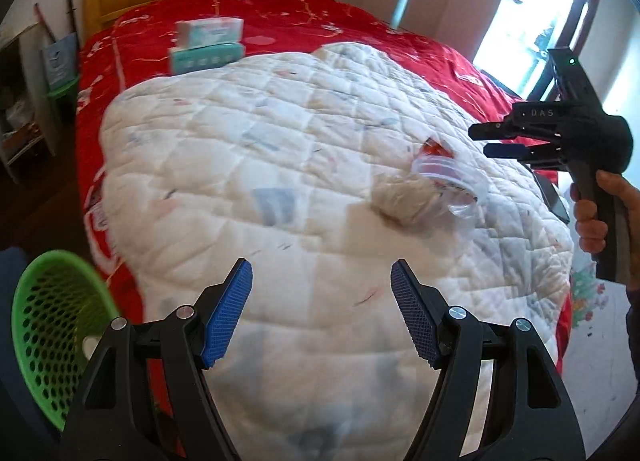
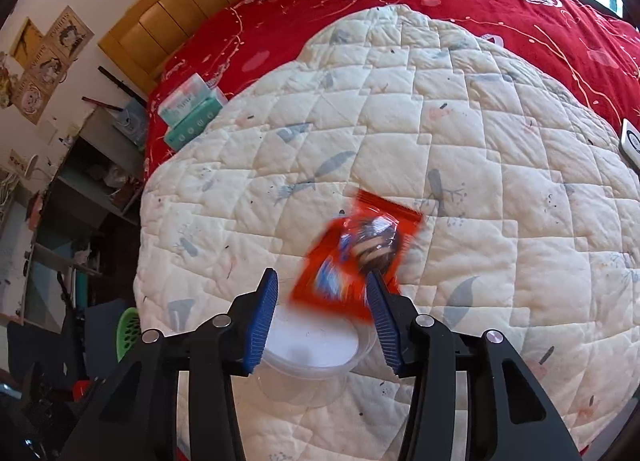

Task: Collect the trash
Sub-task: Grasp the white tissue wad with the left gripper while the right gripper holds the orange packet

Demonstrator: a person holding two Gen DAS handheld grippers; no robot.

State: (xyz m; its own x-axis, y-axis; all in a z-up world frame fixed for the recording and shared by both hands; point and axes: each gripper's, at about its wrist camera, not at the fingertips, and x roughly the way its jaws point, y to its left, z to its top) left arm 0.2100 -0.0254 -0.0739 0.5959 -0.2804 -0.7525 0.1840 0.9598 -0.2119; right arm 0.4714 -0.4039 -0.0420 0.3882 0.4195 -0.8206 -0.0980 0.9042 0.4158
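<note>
While the left claw point(image 1: 321, 311) gapes wide over the quilted white blanket point(image 1: 240, 189), the right claw point(image 2: 322, 315) pinches a glossy red wrapper point(image 2: 352, 257) above a clear round plastic cup point(image 2: 312, 357).

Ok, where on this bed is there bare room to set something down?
The white quilt is bare between the tissue packs and the clear container, and along its near edge. It is crowded where the container, orange wrapper and crumpled wad bunch.

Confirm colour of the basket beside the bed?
Green basket, perforated with round holes; clearest in the left wrist view.
</note>
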